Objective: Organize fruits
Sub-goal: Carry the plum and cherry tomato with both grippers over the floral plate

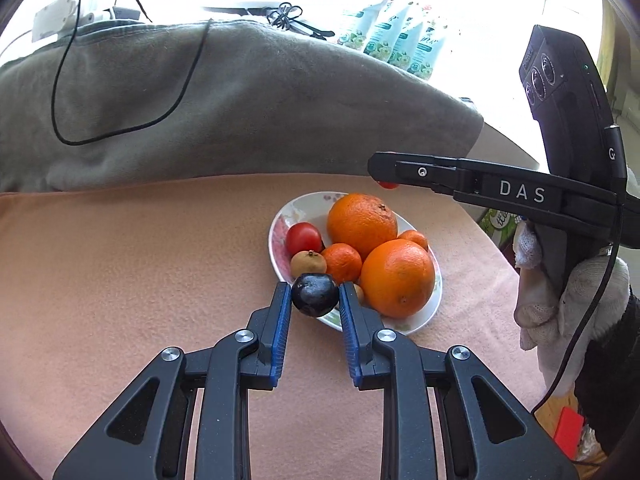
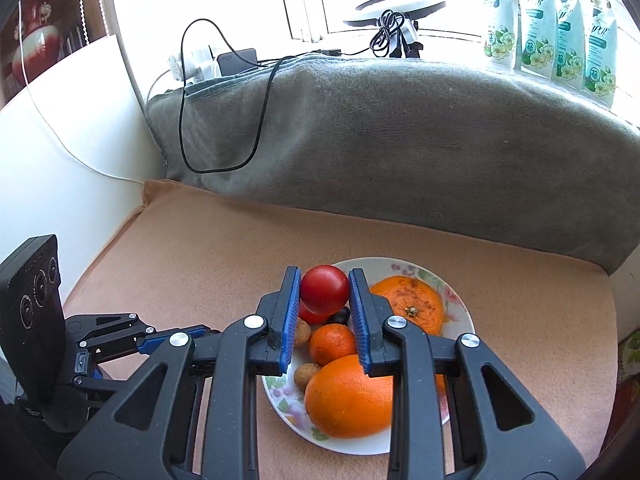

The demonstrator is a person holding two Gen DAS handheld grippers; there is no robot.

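A flowered white plate (image 1: pixel 280 216) on the peach cloth holds two large oranges (image 1: pixel 362 224), small mandarins (image 1: pixel 341 262), a red tomato (image 1: pixel 303 238) and small brown fruits (image 1: pixel 307 264). My left gripper (image 1: pixel 315 294) is shut on a dark plum (image 1: pixel 314 295) at the plate's near rim. My right gripper (image 2: pixel 325 290) is shut on a red tomato (image 2: pixel 325 289), held above the plate (image 2: pixel 460 312). The right gripper also shows from the side in the left wrist view (image 1: pixel 386 176), over the plate's far edge.
A grey towel-covered ridge (image 1: pixel 240 100) runs behind the peach cloth (image 1: pixel 140 260), with a black cable (image 1: pixel 120 132) looped on it. Blue-green pouches (image 2: pixel 552 24) stand at the back right. A white wall (image 2: pixel 60 152) bounds the left side.
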